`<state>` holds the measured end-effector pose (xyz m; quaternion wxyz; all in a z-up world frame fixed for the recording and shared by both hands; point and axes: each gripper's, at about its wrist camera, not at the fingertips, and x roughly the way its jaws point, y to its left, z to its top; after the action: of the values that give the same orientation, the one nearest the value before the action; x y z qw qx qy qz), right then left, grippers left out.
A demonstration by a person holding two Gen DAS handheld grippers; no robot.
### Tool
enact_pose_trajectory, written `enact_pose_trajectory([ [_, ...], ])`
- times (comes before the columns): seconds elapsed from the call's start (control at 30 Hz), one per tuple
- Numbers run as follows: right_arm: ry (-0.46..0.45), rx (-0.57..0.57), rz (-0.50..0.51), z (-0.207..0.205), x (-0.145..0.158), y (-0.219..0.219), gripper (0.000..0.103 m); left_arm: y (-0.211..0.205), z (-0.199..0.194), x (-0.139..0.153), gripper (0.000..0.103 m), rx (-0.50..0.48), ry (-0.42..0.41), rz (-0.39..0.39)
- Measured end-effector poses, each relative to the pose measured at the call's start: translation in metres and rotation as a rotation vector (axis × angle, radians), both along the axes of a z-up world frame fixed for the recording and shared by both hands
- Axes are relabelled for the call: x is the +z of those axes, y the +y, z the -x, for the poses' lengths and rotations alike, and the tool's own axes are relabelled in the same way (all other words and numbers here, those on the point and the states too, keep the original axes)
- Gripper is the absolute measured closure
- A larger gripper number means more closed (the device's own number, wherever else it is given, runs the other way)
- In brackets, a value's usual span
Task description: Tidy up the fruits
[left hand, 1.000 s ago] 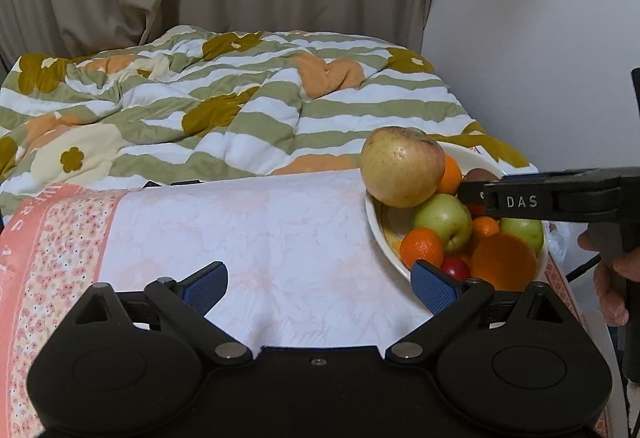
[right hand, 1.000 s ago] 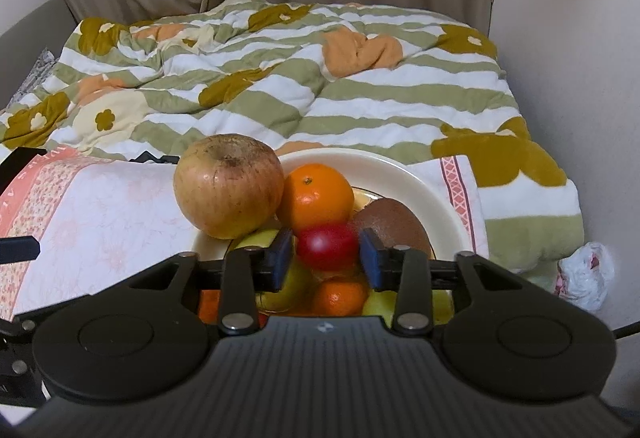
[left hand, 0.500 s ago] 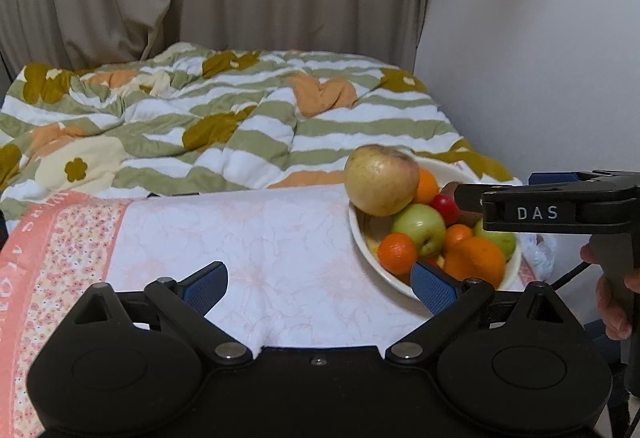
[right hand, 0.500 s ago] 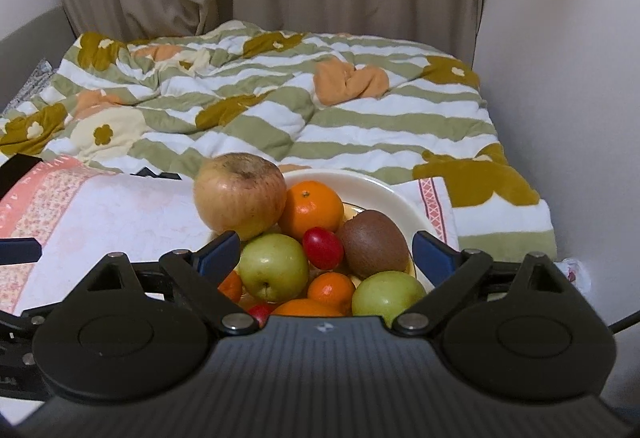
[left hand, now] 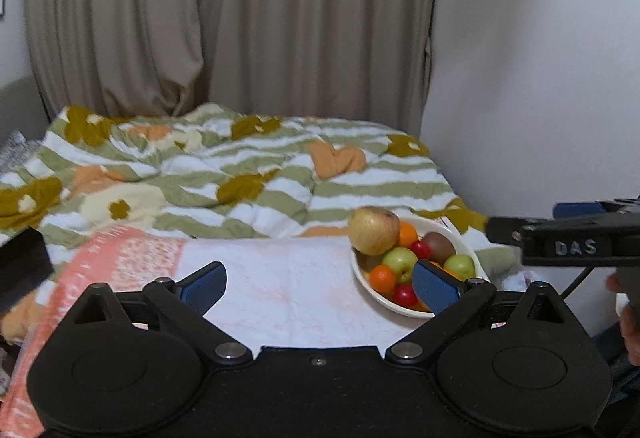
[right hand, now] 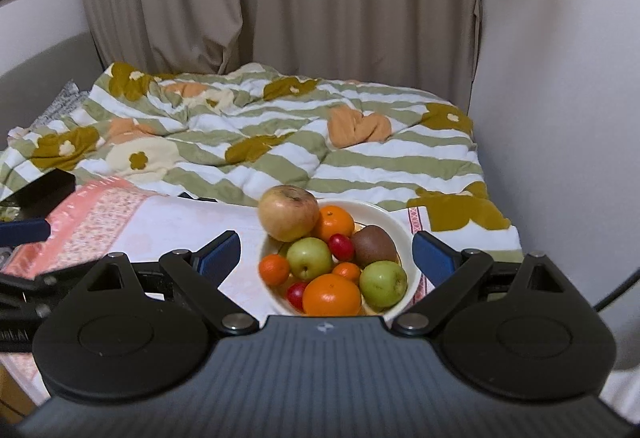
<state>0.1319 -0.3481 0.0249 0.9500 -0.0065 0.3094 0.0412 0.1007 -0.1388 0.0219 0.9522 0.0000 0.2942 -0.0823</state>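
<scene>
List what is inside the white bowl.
The white bowl holds a big apple, two oranges, two green apples, a kiwi, two small tangerines and two small red fruits. Anything beneath the pile is covered.

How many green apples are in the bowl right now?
2. One green apple sits mid-bowl, just below the big yellowish apple. The other is at the front right, below the kiwi. More could be hidden under the pile.
</scene>
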Motion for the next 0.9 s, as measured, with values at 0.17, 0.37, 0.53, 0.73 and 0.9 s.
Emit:
enact_pose_trajectory([
  [0.17,-0.003,-0.022,0.015,0.035,0.018,0.01,0.0,0.022,0.023,0.019,0.0,0.047,-0.036,-0.043],
  [0.37,0.022,-0.048,0.037,0.066,0.023,0.029,0.0,0.05,0.04,0.028,0.0,0.068,-0.038,-0.074],
  [0.53,0.043,-0.084,0.021,0.08,0.016,0.044,0.0,0.066,0.048,0.026,0.0,0.066,-0.039,-0.084],
  [0.73,0.044,-0.105,0.027,0.087,0.013,0.058,0.0,0.083,0.052,0.021,0.0,0.065,-0.049,-0.083],
  [0.9,0.048,-0.127,0.022,0.088,0.012,0.063,0.0,0.091,0.052,0.02,0.0,0.06,-0.041,-0.077],
])
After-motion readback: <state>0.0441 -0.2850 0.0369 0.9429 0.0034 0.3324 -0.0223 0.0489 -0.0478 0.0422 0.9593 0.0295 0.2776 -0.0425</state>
